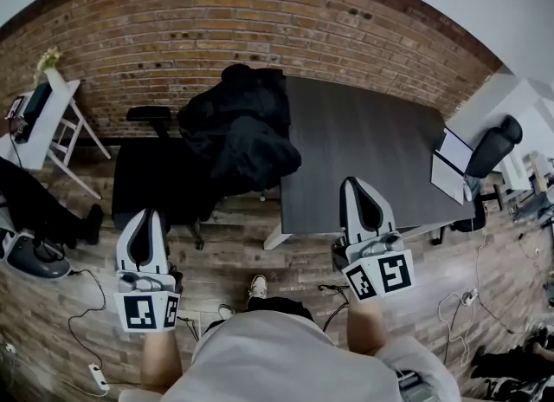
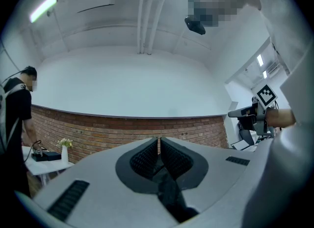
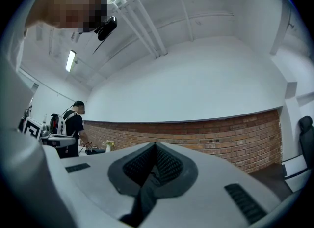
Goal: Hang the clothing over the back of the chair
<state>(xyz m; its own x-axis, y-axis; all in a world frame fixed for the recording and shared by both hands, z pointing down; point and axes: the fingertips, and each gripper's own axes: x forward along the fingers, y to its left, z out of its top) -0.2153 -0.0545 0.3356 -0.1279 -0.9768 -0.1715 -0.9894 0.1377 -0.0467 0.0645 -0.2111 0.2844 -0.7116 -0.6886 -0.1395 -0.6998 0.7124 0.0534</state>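
Observation:
In the head view a black garment (image 1: 238, 136) lies heaped over the back of a black office chair (image 1: 151, 179), right beside the left end of a dark grey table (image 1: 372, 145). Both grippers are held low and near me, well short of the chair. My left gripper (image 1: 144, 215) is below the chair seat, jaws together and empty. My right gripper (image 1: 354, 184) is over the table's near edge, also shut on nothing. Each gripper view looks up at a brick wall and ceiling, with the left gripper (image 2: 158, 141) and the right gripper (image 3: 155, 146) showing closed pads. Neither of those views shows the garment.
A white side table (image 1: 54, 97) with a vase stands at the far left, with a person (image 1: 39, 205) next to it. A second black chair (image 1: 493, 145) and white sheets (image 1: 452, 166) are at the table's right end. Cables and a power strip (image 1: 98, 379) lie on the wooden floor.

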